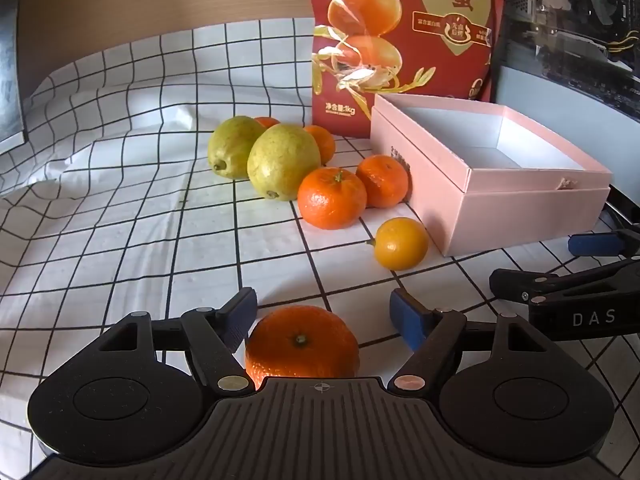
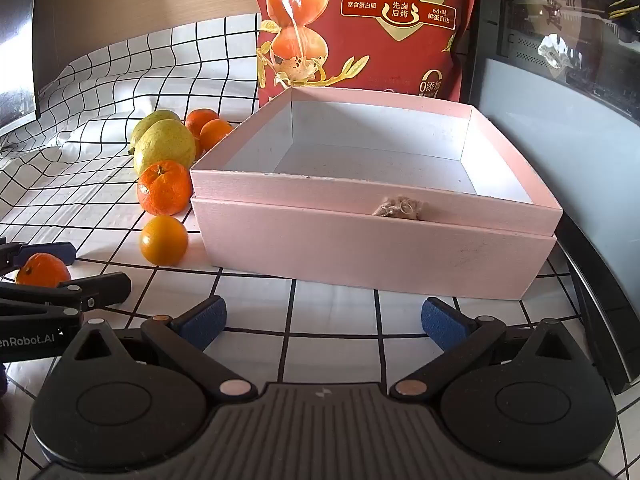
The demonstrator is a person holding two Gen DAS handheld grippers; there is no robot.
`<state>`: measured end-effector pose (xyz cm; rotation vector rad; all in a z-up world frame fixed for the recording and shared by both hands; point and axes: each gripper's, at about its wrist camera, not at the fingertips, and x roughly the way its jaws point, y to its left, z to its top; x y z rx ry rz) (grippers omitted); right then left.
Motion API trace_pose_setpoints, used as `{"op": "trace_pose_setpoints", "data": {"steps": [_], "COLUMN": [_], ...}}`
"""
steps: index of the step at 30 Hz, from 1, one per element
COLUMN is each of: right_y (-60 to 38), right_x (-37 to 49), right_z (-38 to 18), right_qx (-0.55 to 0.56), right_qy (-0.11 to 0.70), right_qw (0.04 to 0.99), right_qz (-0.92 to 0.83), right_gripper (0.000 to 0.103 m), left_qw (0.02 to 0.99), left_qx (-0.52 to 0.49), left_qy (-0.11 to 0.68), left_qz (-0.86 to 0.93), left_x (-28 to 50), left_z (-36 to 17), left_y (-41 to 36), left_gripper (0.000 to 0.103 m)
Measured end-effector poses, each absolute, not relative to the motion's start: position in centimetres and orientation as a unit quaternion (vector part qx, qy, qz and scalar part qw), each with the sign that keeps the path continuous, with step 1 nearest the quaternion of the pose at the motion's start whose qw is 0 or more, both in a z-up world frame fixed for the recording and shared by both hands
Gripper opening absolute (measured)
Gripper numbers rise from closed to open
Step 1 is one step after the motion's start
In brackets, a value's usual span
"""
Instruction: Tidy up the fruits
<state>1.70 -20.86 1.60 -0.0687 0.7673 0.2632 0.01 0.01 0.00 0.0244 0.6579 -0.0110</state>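
My left gripper (image 1: 324, 312) is open low over the checked cloth, with a tangerine (image 1: 302, 342) lying between its blue pads; the right pad stands clear of it. Beyond lie two yellow-green fruits (image 1: 284, 162), several more tangerines (image 1: 332, 198) and a small yellow-orange citrus (image 1: 401, 243) beside an open pink box (image 1: 520, 216). In the right wrist view my right gripper (image 2: 324, 316) is open with nothing between its fingers, just in front of the pink box (image 2: 376, 240), whose inside is bare. At the left of that view the left gripper (image 2: 96, 266) straddles the tangerine (image 2: 42, 270).
A tall red snack bag (image 1: 400, 40) stands behind the box and fruits. A dark glass-fronted case (image 2: 560, 80) runs along the right side. The white checked cloth (image 1: 120, 220) is wrinkled and rides up the wall at the back left.
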Motion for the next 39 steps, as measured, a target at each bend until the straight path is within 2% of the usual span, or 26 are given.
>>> {"op": "trace_pose_setpoints", "data": {"steps": [39], "right_y": [-20.25], "right_x": [1.53], "right_z": [1.72], "right_qx": [-0.036], "right_qy": [0.373], "right_qw": [0.918], "right_qz": [0.126], "right_gripper": [0.103], "left_qw": [0.946], "left_qx": [0.011], "left_qy": [0.323], "left_qz": [-0.006], "left_x": [0.01], "left_z": [0.01], "left_y": [0.02], "left_gripper": [0.08]}}
